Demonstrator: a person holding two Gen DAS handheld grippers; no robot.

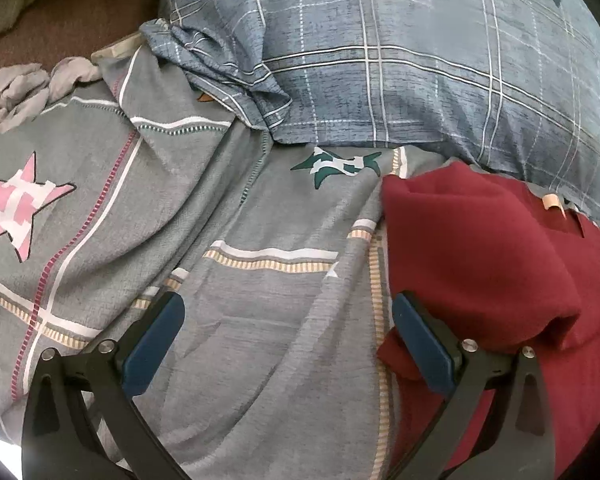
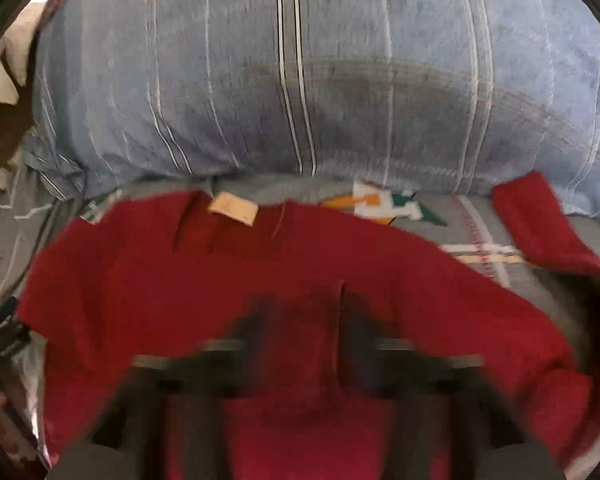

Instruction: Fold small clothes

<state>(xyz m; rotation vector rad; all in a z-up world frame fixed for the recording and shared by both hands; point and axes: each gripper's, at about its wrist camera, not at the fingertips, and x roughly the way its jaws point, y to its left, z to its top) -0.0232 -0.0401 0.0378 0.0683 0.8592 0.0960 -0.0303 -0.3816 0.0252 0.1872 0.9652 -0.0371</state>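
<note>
A: Left wrist view, quick. What did the left gripper point(image 1: 288, 344) show?

B: Its blue-padded fingers point(image 1: 154, 344) stood wide apart with nothing between them, over the grey bedsheet point(image 1: 240, 360). The red garment point(image 1: 480, 260) lay on the sheet at the right, bunched, its edge touching the outer side of the right finger. A blue plaid pillow point(image 1: 420, 60) sat behind it, and a pink star print point(image 1: 16, 204) marked the sheet at far left.

A: Right wrist view?

B: Heavily blurred. The right gripper point(image 2: 304, 344) was low over the red garment point(image 2: 220, 288), fingers drawn together; a fold of red cloth ran up between them, so they looked clamped on it. The garment was spread across the sheet, tan label point(image 2: 234, 208) at the collar near the pillow point(image 2: 300, 80), one sleeve point(image 2: 540, 224) reaching off to the right.
</note>
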